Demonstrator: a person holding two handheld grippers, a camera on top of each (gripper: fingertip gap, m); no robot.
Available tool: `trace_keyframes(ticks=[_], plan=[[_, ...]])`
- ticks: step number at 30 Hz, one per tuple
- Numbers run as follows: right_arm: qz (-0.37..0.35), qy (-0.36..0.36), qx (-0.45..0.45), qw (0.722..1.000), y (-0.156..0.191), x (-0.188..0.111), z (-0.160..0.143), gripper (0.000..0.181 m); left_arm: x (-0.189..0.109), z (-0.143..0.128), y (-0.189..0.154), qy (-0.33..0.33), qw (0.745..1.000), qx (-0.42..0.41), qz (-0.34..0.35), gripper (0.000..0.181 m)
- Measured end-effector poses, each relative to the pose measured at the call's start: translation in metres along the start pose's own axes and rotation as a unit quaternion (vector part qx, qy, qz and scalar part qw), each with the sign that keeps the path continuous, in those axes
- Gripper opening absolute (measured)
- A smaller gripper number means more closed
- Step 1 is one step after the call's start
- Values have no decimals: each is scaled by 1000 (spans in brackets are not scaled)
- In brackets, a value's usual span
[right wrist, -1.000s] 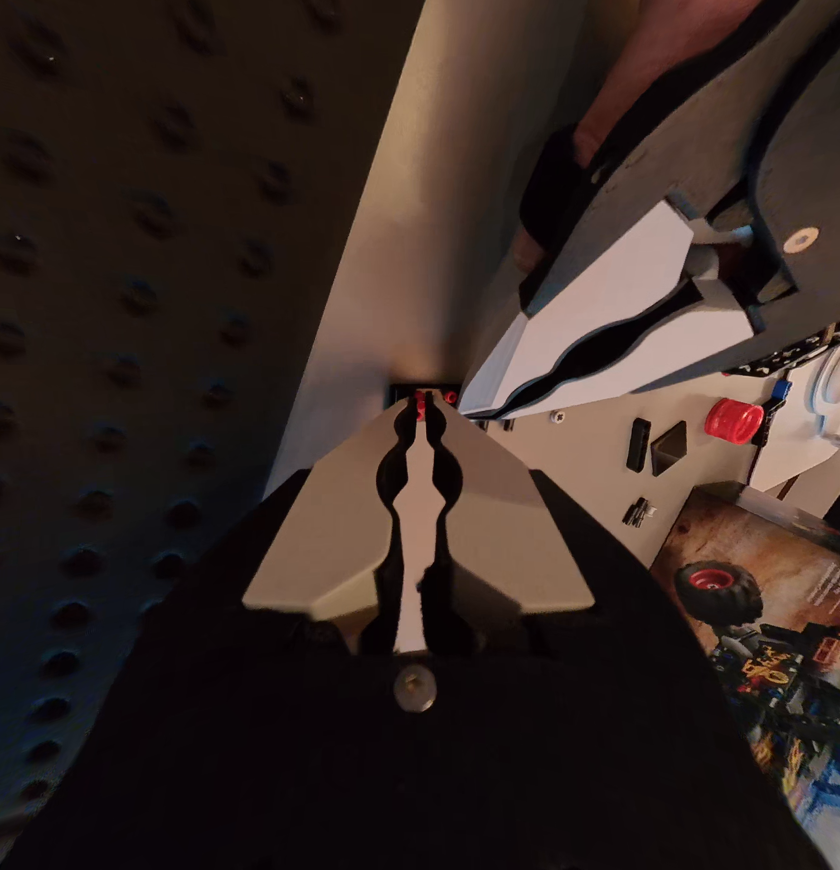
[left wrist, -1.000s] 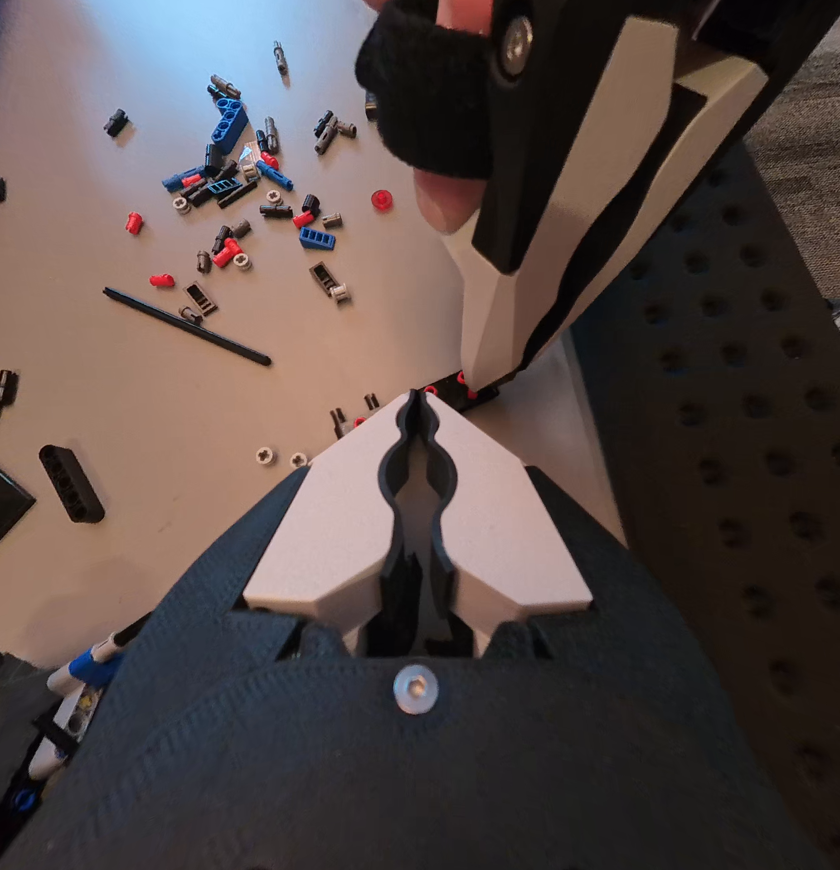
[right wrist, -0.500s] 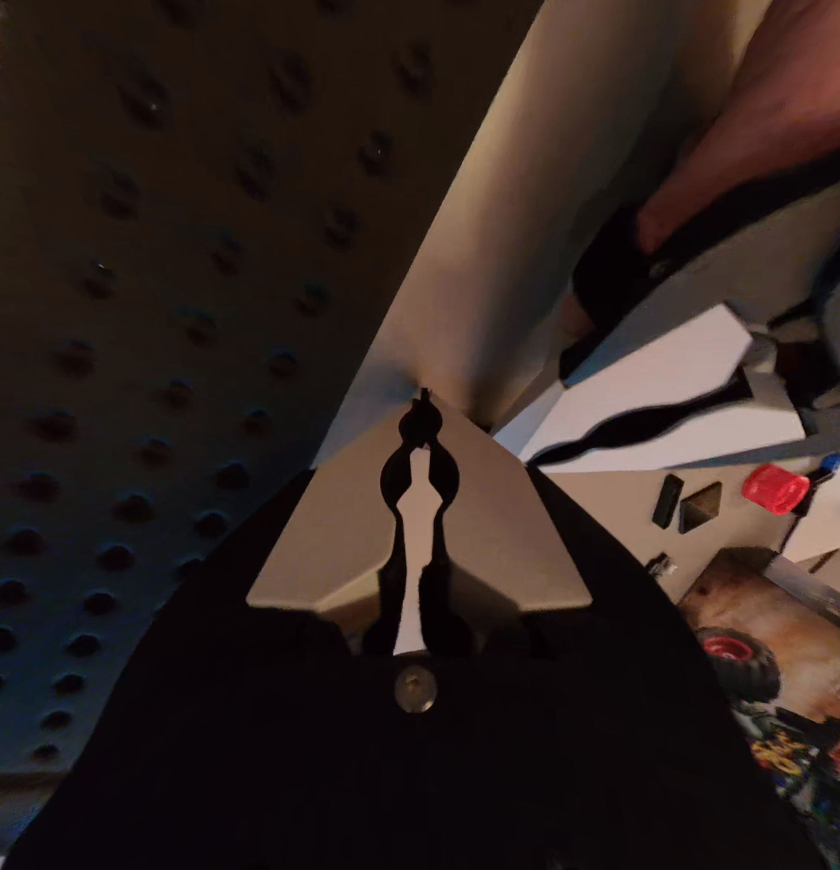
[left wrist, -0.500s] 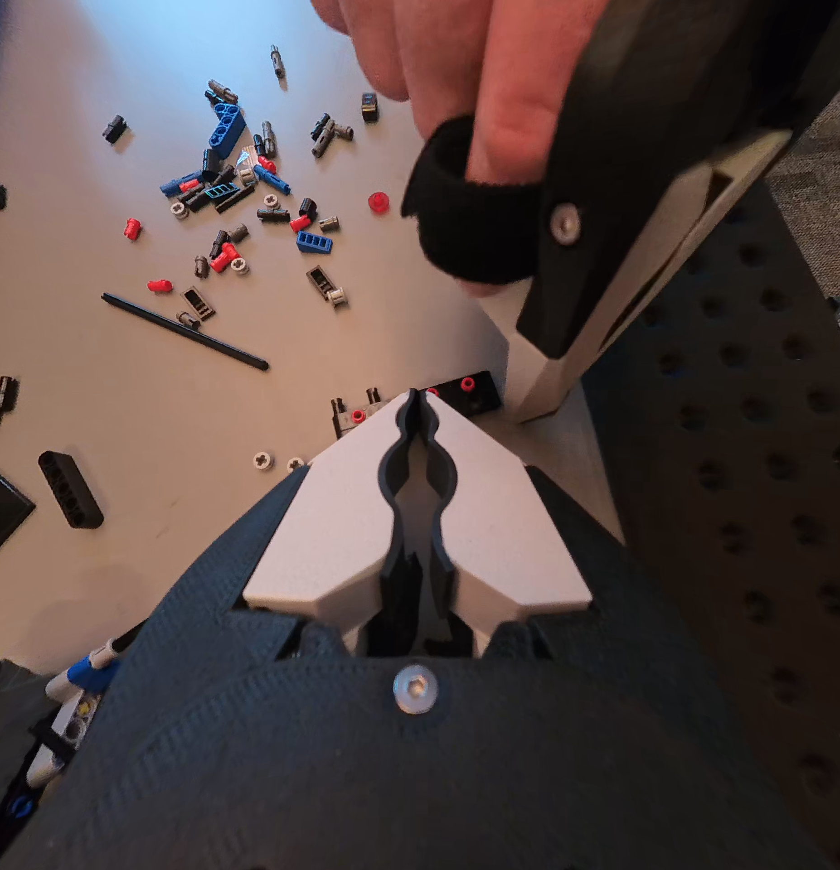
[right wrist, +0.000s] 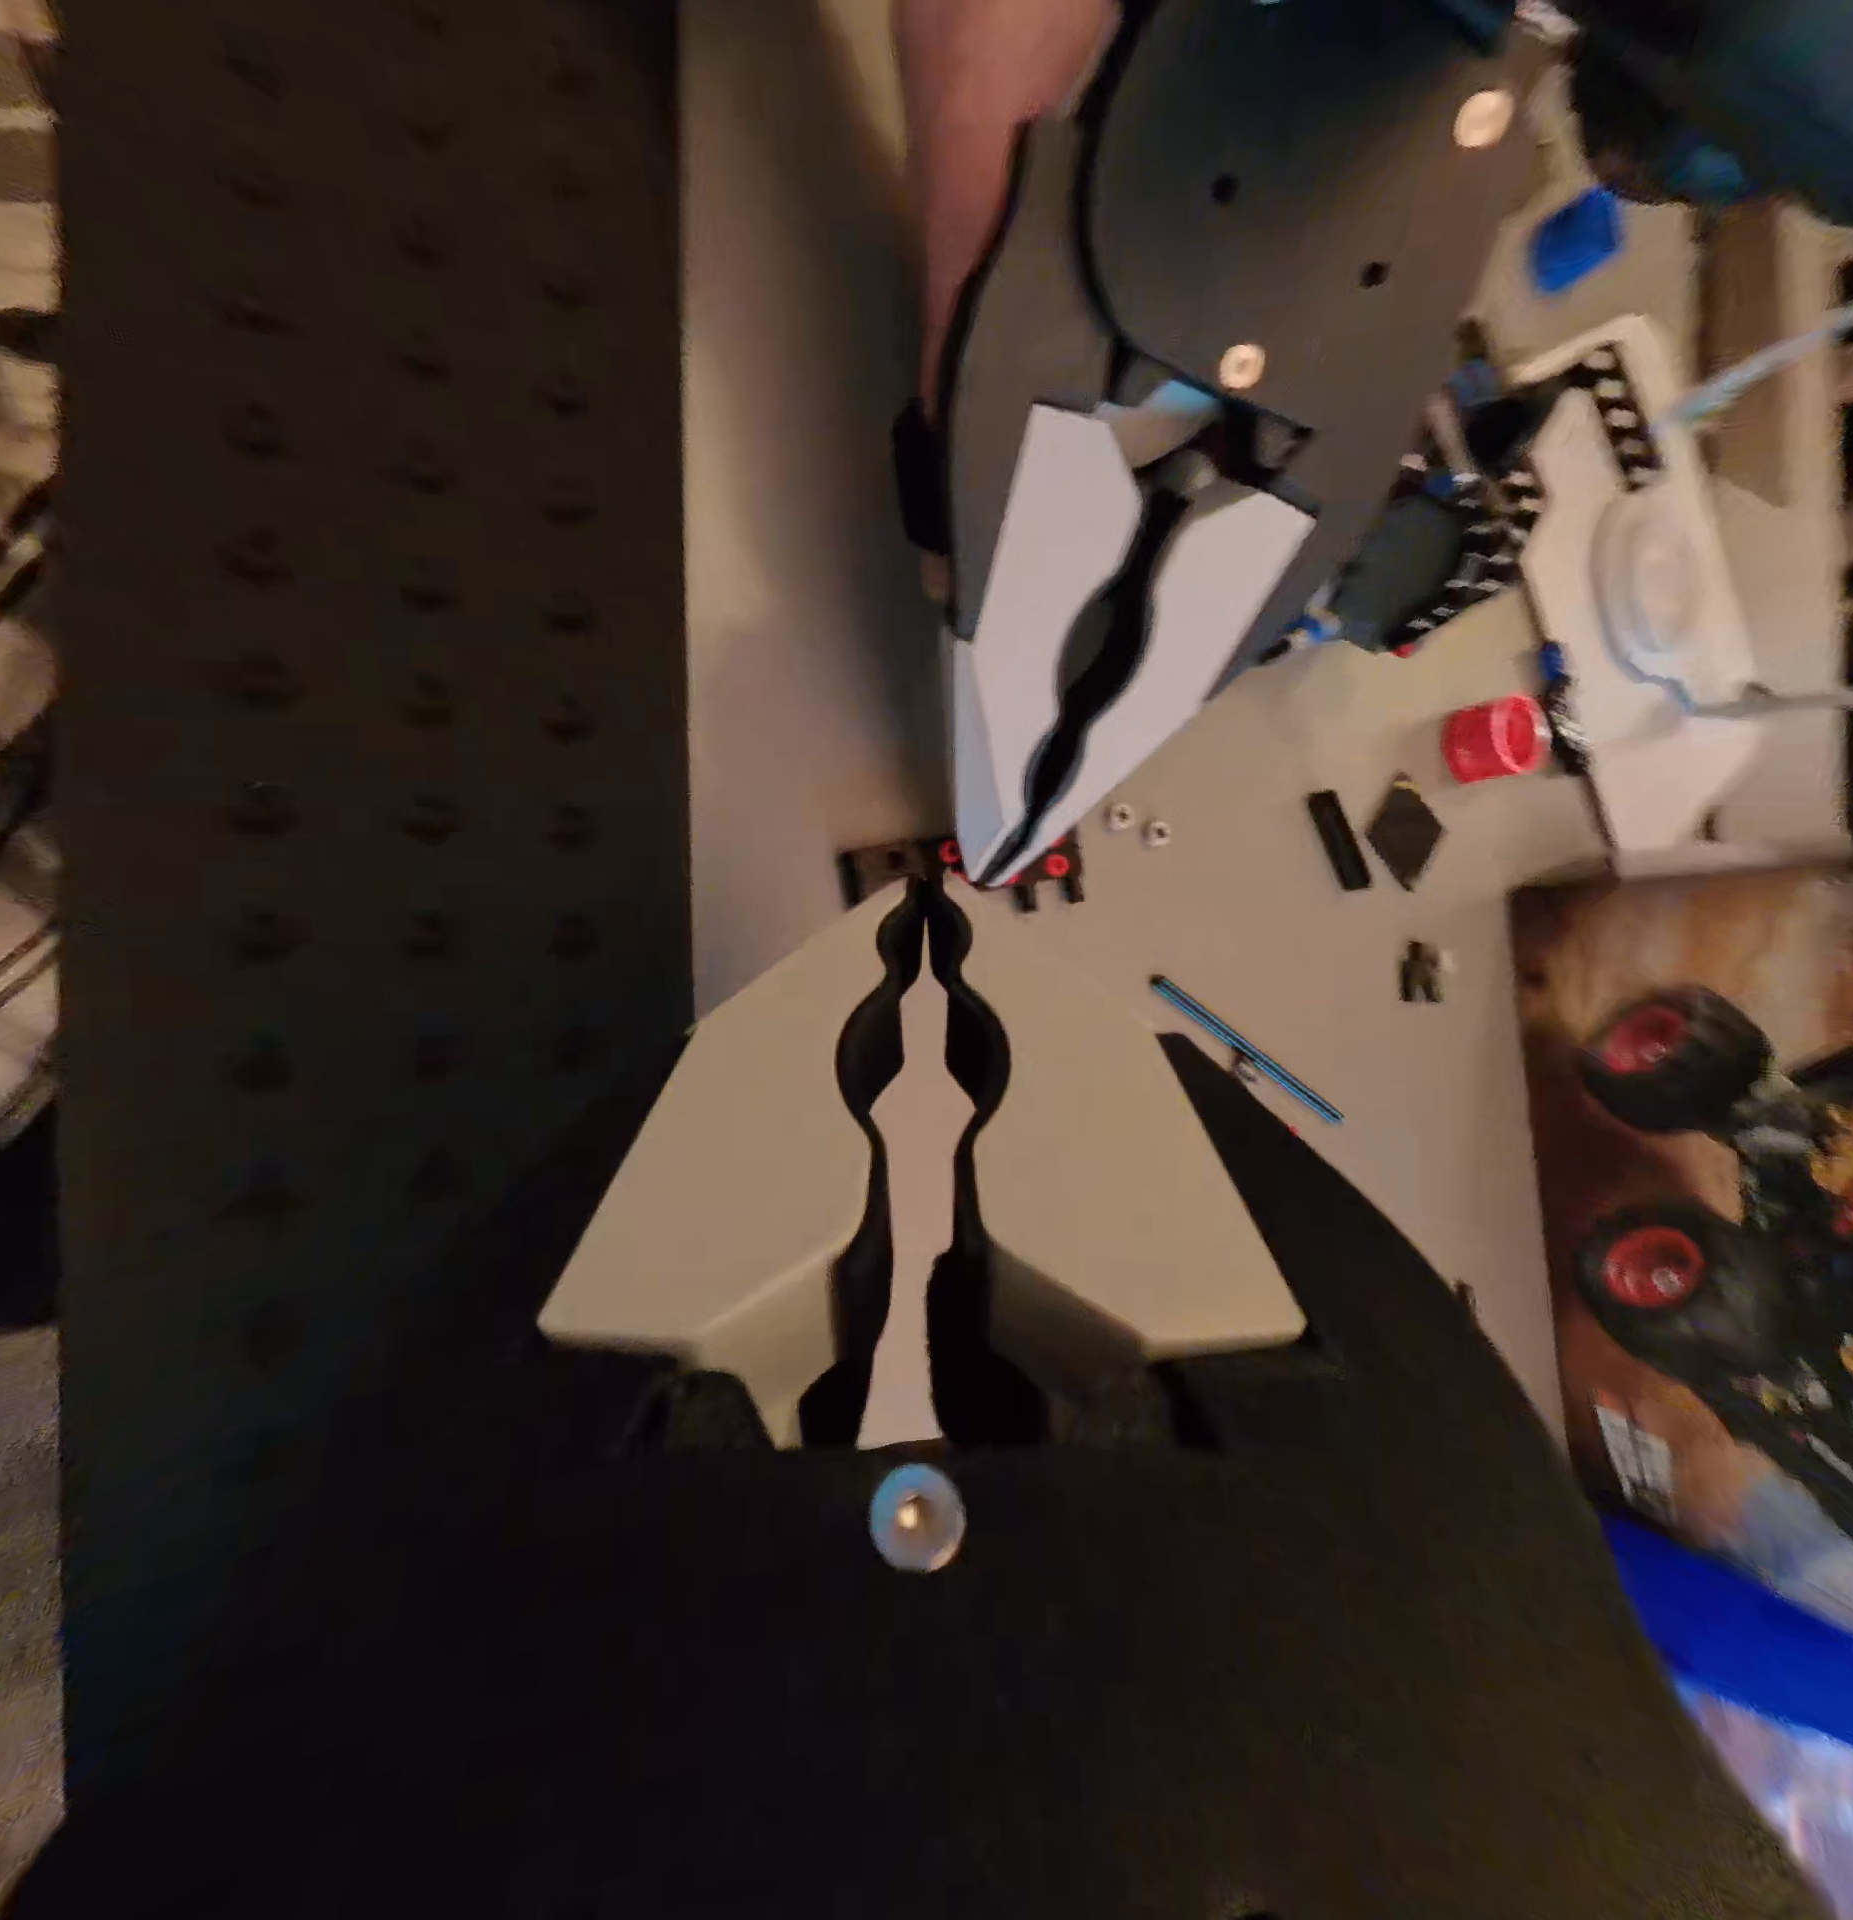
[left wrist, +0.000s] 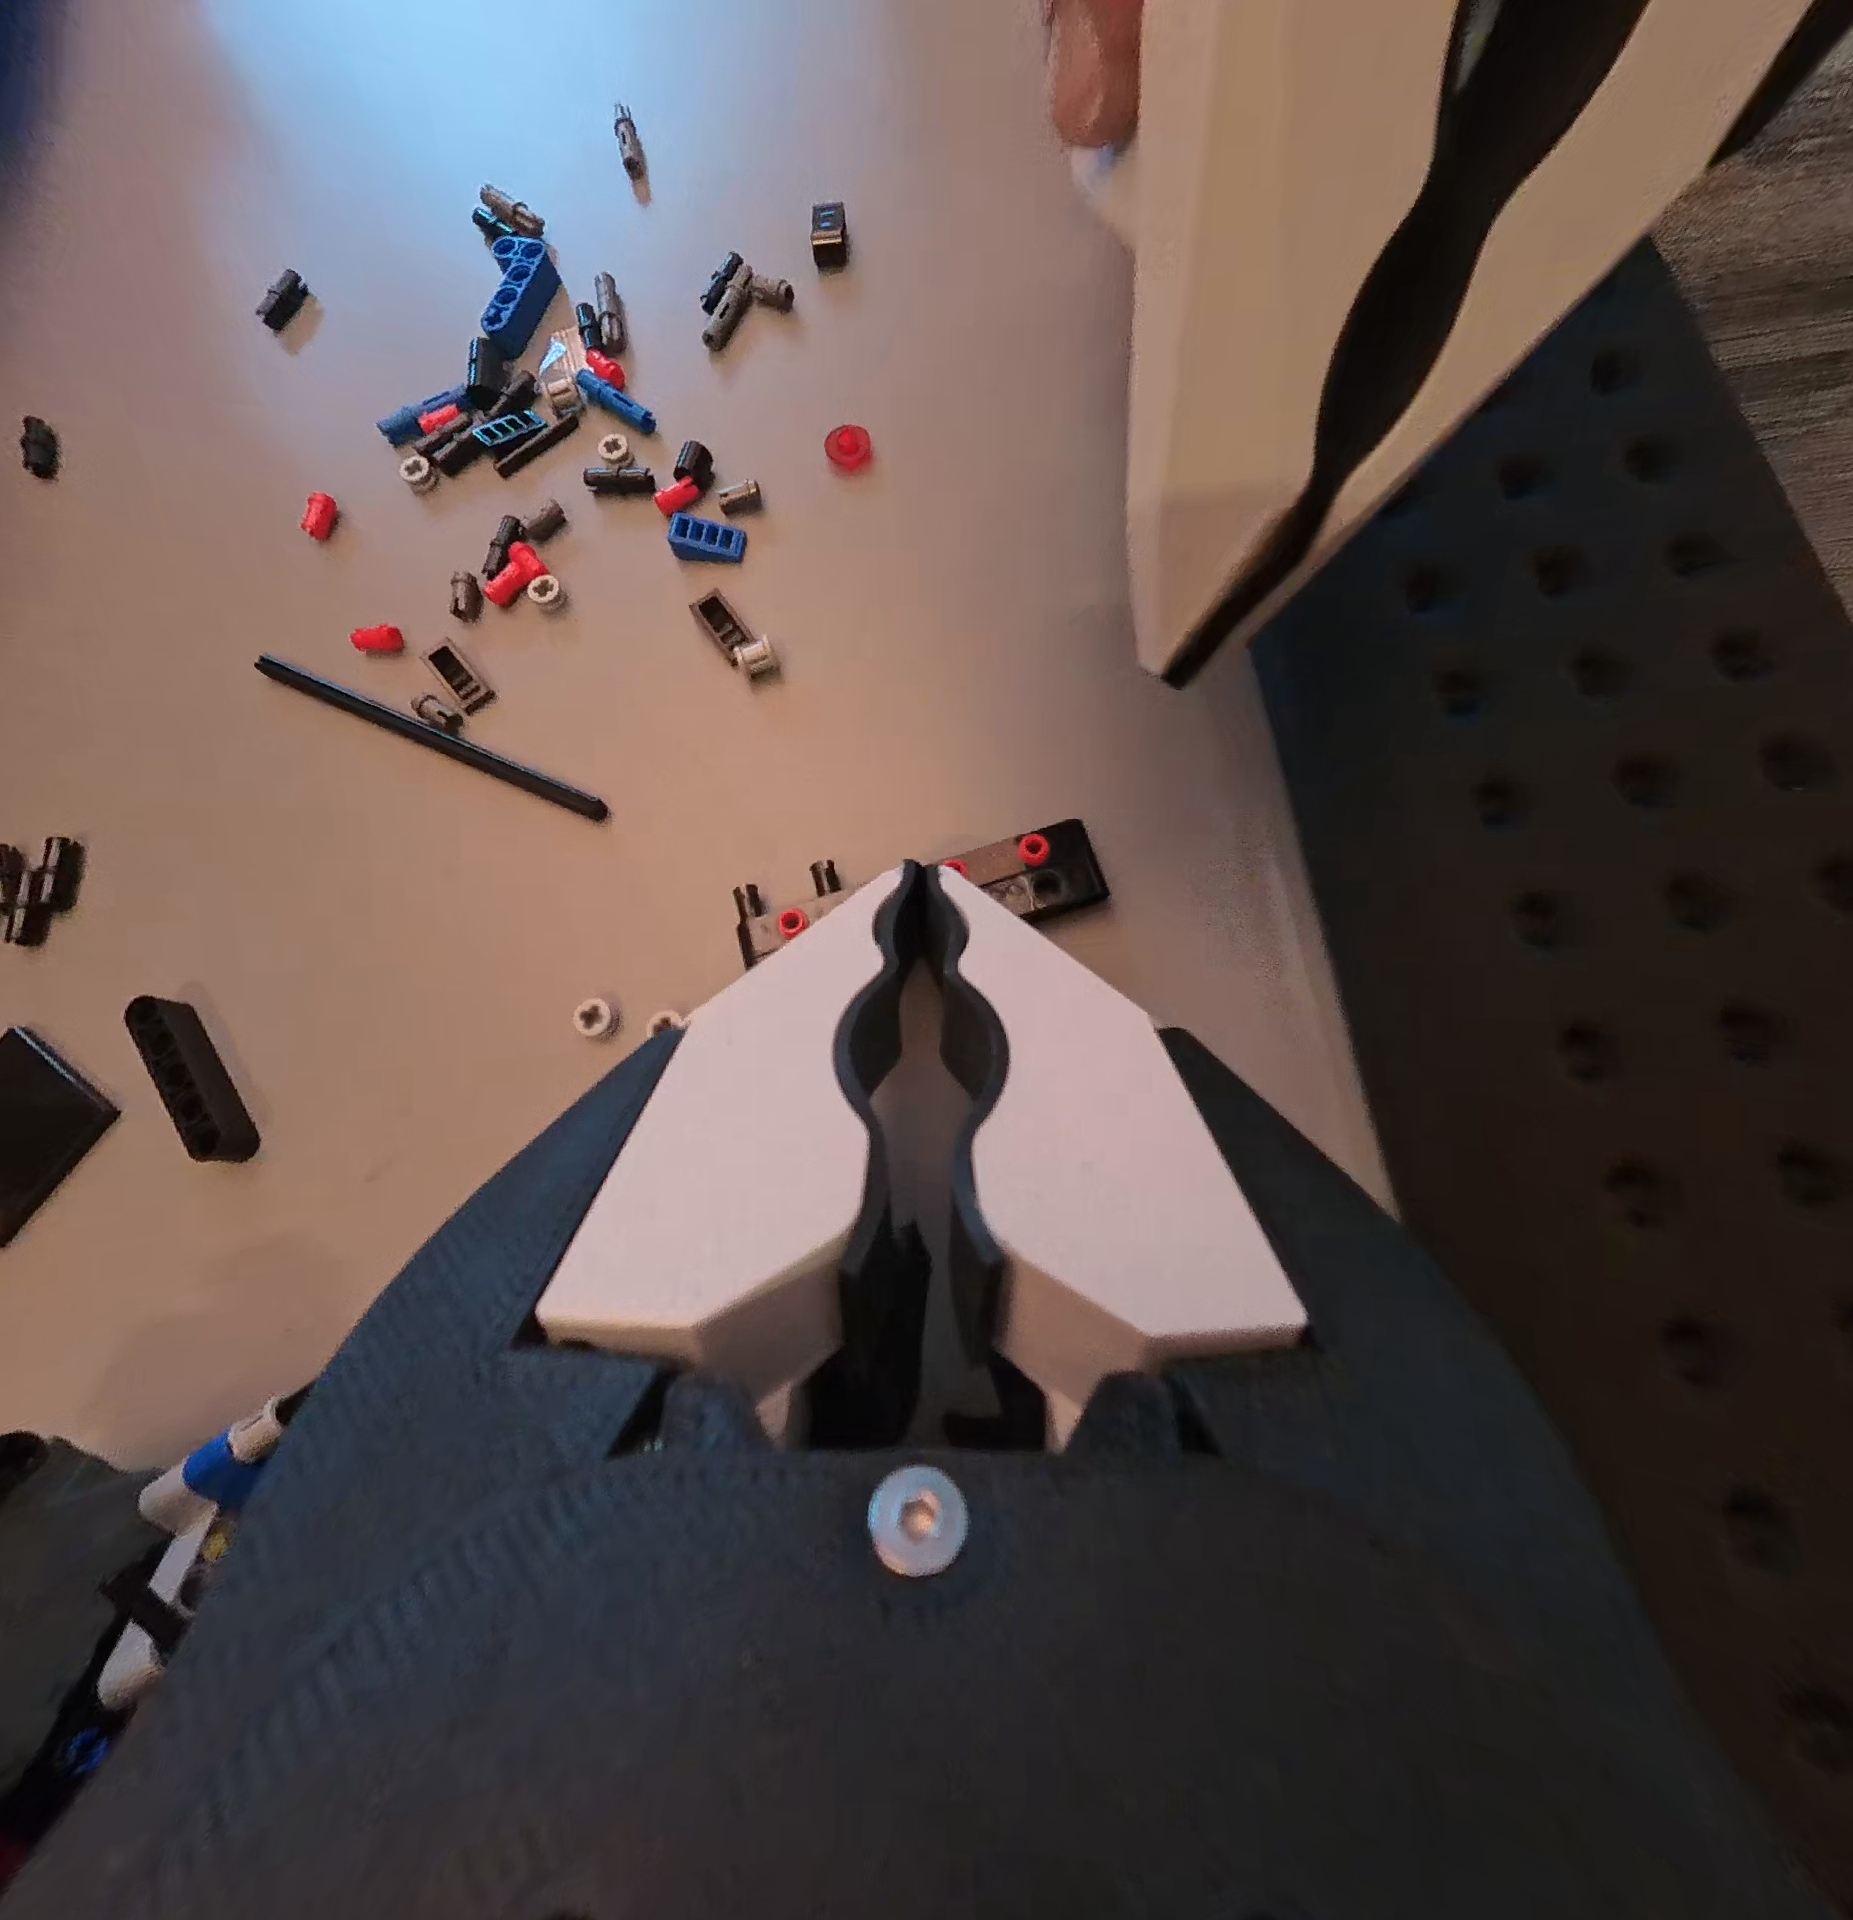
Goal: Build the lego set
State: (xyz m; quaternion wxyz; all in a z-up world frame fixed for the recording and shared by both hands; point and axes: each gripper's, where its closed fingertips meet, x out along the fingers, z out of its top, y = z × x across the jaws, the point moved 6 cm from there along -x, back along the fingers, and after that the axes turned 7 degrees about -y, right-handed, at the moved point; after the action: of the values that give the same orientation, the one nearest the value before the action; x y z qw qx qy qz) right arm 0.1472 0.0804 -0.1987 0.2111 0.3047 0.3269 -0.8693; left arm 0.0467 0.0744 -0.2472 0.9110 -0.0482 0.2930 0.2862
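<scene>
In the left wrist view the left gripper [left wrist: 920, 878] is closest, its two white fingers pressed together at the tips, and it holds nothing that I can see. Directly beyond its tips, on the pale desk [left wrist: 901, 644], lies the black beam with red pins [left wrist: 1036, 878], near the desk edge where a dark perforated board [left wrist: 1628, 935] begins. To the left are a black beam [left wrist: 189, 1077] and a flat black tile [left wrist: 23, 1132]. Farther away lies a long black axle [left wrist: 430, 737], and behind it a scattered heap of small blue, red and black lego parts [left wrist: 548, 405]. The right gripper [left wrist: 1306, 499] hangs above at the top right, clenched. In the right wrist view the right gripper [right wrist: 924, 883] is also closed at the tips, apparently empty, just before the same beam. On the right of this view lie the printed box with a truck picture [right wrist: 1680, 1195] and, farther, a red wheel hub [right wrist: 1493, 738] beside a white tray [right wrist: 1649, 623].
</scene>
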Motion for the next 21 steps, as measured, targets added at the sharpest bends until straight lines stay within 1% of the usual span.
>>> trace_keyframes(ticks=[5, 8, 10, 11, 12, 14, 16, 18, 21], plan=[[-91, -40, 51, 994, 11, -12, -3, 1, 0, -1, -1, -8, 1000, 16, 10, 2], [-170, -50, 62, 982, 14, -29, -9, 3, -1, 1, 1, -12, 999, 33, 26, 14], [-234, -64, 81, 967, 11, -45, -21, 4, -5, 7, 3, -24, 998, 38, 44, 18], [-268, -65, 90, 957, 8, -53, -33, 4, -9, 13, 4, -35, 997, 35, 55, 20], [-286, -63, 101, 951, 7, -56, -47, 5, -12, 19, 4, -44, 996, 31, 70, 22], [-283, -40, 132, 949, 12, -56, -75, 8, -17, 30, 0, -58, 993, 22, 102, 22], [-280, -15, 135, 950, 21, -50, -93, 6, -14, 36, -4, -61, 988, 15, 141, 23], [-278, -28, 128, 952, 24, -52, -92, 0, -3, 38, -7, -54, 980, 32, 189, 22], [-247, -33, 166, 954, 22, -51, -96, 0, 16, 44, -3, -15, 960, 103, 260, 21]])
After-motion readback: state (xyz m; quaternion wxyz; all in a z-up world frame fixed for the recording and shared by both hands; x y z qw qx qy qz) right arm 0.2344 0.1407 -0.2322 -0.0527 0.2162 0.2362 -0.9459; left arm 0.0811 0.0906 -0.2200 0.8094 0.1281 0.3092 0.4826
